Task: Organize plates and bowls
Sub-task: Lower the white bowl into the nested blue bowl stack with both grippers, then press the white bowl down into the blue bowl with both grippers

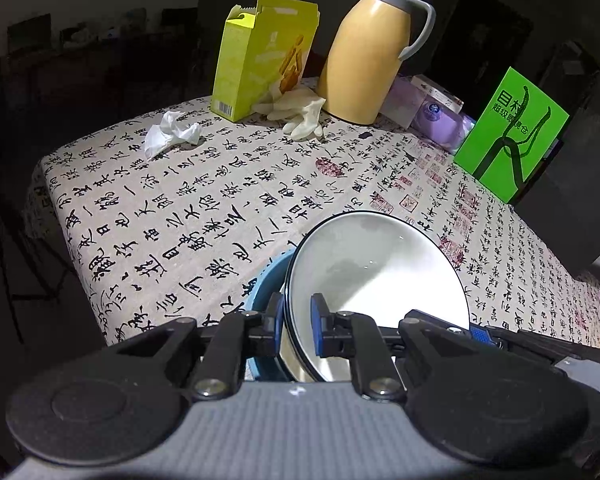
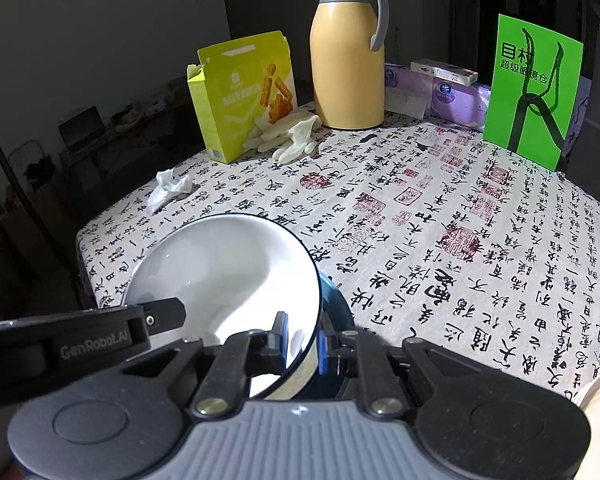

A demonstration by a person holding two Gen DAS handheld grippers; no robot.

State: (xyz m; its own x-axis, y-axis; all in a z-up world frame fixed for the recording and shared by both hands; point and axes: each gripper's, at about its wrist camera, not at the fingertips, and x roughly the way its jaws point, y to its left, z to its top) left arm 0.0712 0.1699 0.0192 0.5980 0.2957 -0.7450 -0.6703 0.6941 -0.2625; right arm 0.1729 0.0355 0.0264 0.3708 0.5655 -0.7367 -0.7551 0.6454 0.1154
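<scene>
A white bowl with a dark rim [image 1: 376,264] is held tilted above the table by both grippers. My left gripper [image 1: 298,322] is shut on its left rim. My right gripper [image 2: 302,338] is shut on its right rim; the bowl also shows in the right wrist view [image 2: 228,272]. A blue dish sits under or behind the bowl, seen at the bowl's left edge [image 1: 266,284] and as a teal edge in the right wrist view [image 2: 336,304]. The left gripper's body shows in the right wrist view [image 2: 100,336].
The table has a calligraphy-print cloth [image 2: 440,220]. At the back stand a yellow-green carton [image 2: 240,96], a tan thermos jug [image 2: 348,56], pale gloves [image 2: 292,136], purple tissue packs [image 2: 436,92] and a green card [image 2: 532,88]. A crumpled tissue [image 2: 168,188] lies left.
</scene>
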